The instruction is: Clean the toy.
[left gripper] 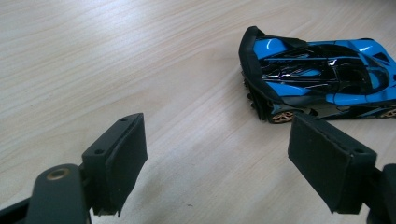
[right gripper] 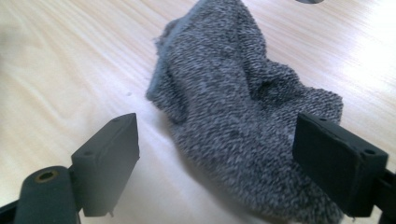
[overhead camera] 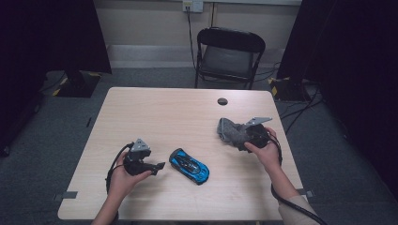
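A blue and black toy car [overhead camera: 189, 166] rests on the wooden table [overhead camera: 159, 112], near its front middle. My left gripper [overhead camera: 159, 167] sits just left of the car, its open jaws aimed at it. In the left gripper view the car [left gripper: 322, 79] lies a little beyond the right jaw of my left gripper [left gripper: 224, 163], and nothing is between the pads. A crumpled grey knitted sock [overhead camera: 228, 130] lies at the right of the table. My right gripper [overhead camera: 241, 138] is open right behind it. In the right gripper view the sock [right gripper: 233, 107] lies between the wide jaws, and the pads do not press it.
A dark round cable hole [overhead camera: 222, 101] sits in the table's far side. A black folding chair [overhead camera: 230, 51] stands behind the table. Bare wood stretches across the table's far left. Cables trail from both grippers toward the front edge.
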